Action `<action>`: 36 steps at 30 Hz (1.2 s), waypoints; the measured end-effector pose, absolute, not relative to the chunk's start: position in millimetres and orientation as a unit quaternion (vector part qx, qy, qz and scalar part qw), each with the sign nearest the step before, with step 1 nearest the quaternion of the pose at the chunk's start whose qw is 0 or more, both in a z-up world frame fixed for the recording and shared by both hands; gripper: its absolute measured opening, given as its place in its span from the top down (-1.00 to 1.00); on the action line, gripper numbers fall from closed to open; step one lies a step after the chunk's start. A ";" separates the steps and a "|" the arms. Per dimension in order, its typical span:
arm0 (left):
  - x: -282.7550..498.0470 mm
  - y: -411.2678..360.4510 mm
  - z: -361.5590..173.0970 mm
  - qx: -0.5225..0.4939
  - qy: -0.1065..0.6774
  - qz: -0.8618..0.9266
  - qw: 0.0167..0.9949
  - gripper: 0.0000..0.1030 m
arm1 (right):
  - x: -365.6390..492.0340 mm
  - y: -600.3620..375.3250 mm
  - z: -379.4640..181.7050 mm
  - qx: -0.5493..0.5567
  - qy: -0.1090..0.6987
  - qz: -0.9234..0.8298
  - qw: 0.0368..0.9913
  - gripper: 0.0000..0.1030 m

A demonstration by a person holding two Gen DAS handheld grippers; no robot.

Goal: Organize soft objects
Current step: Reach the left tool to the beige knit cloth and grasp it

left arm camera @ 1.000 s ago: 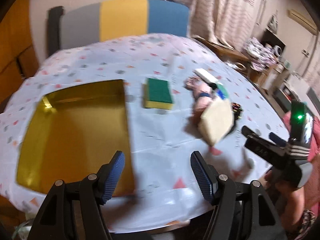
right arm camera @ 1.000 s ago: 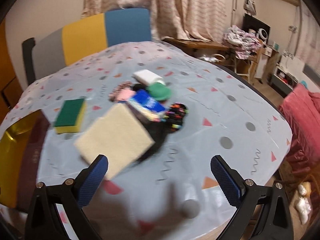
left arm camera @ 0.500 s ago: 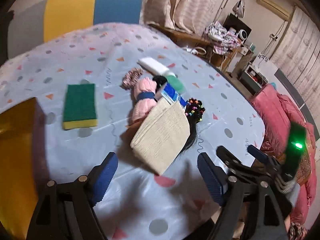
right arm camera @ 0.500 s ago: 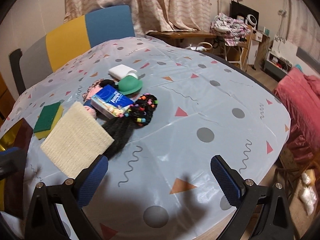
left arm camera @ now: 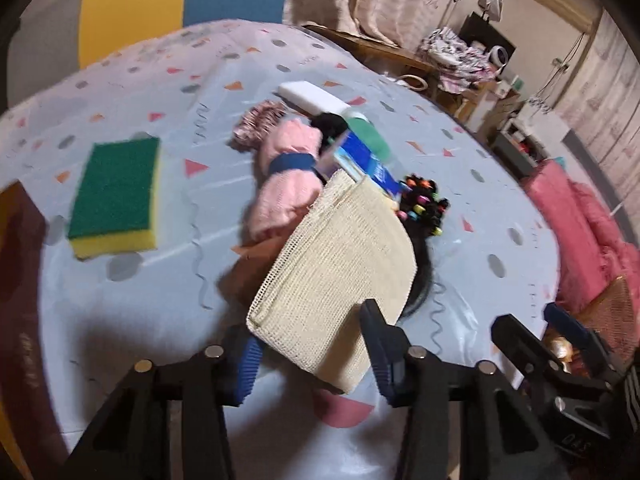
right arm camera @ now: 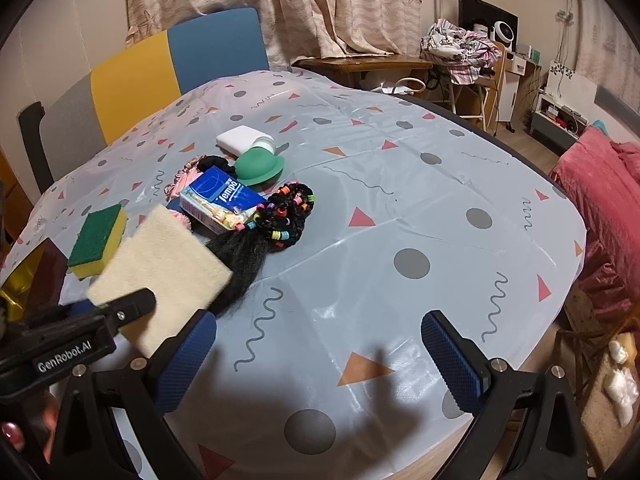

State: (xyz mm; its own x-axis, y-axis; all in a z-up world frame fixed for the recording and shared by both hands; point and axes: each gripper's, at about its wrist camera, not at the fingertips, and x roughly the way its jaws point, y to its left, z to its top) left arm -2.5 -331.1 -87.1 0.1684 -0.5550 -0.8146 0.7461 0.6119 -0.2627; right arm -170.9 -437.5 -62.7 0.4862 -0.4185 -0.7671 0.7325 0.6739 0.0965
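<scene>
If the left gripper [left arm camera: 312, 356] bites only the near corner of the cream mesh pad [left arm camera: 336, 268], the pad could sag, drag the beaded black hairpiece [right arm camera: 280, 216] under it, or slip free. Its jaws have just been closing and now straddle that near edge on the surface [right arm camera: 400, 200]; firm pressure I cannot tell. The right gripper [right arm camera: 320, 352] hangs spread, empty.

cream mesh pad [left arm camera: 336, 280], green-and-yellow sponge [left arm camera: 116, 196], pink roll [left arm camera: 288, 184].
</scene>
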 end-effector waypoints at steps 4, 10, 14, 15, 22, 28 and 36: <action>3.7 -323.4 -99.2 0.045 0.532 -0.450 0.716 0.16 | -171.9 -438.3 -63.6 0.217 0.364 -0.335 0.841 -1.00; -7.9 -308.5 -99.8 0.022 0.538 -0.469 0.700 0.45 | -168.4 -435.4 -68.9 0.222 0.366 -0.318 0.846 -1.00; -17.7 -295.2 -92.1 0.016 0.525 -0.478 0.704 0.58 | -167.7 -434.9 -71.1 0.221 0.366 -0.318 0.846 -1.00; -19.3 -291.1 -90.6 0.013 0.523 -0.480 0.704 0.62 | -167.6 -435.0 -72.5 0.223 0.366 -0.317 0.846 -1.00; -25.1 -257.8 -86.9 -0.004 0.518 -0.477 0.710 0.65 | -164.4 -435.1 -81.6 0.231 0.376 -0.309 0.842 -1.00; -34.2 -235.5 -84.4 0.019 0.500 -0.462 0.732 0.62 | -163.1 -431.5 -79.8 0.224 0.375 -0.309 0.845 -1.00; -39.7 -249.4 -98.9 0.061 0.488 -0.461 0.738 0.28 | -159.4 -423.8 -78.1 0.213 0.378 -0.301 0.849 -1.00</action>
